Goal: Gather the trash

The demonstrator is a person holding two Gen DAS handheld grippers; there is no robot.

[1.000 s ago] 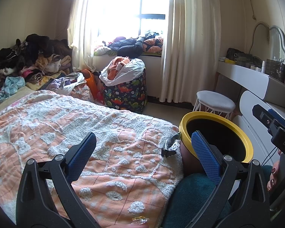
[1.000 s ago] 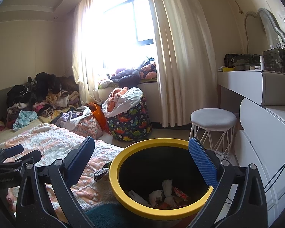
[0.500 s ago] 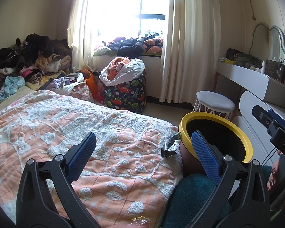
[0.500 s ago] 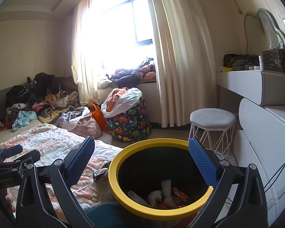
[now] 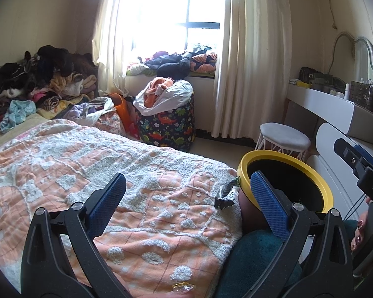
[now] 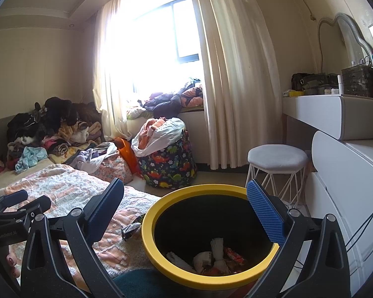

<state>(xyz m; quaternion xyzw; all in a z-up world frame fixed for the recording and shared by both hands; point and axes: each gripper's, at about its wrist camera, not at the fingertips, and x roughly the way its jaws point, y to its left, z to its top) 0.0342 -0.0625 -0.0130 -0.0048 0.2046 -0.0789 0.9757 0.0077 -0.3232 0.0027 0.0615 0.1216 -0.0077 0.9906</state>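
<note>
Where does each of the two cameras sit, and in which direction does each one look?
Left wrist view: on the left gripper, above the bed's blanket, facing the window; both open fingers show, plus the right hand at the right edge.
Right wrist view: on the right gripper, above the yellow-rimmed bin, facing the window; open fingers show, with the left gripper at the left edge.
Shared: bin, dark wrapper, dinosaur-print bag, white stool.
</note>
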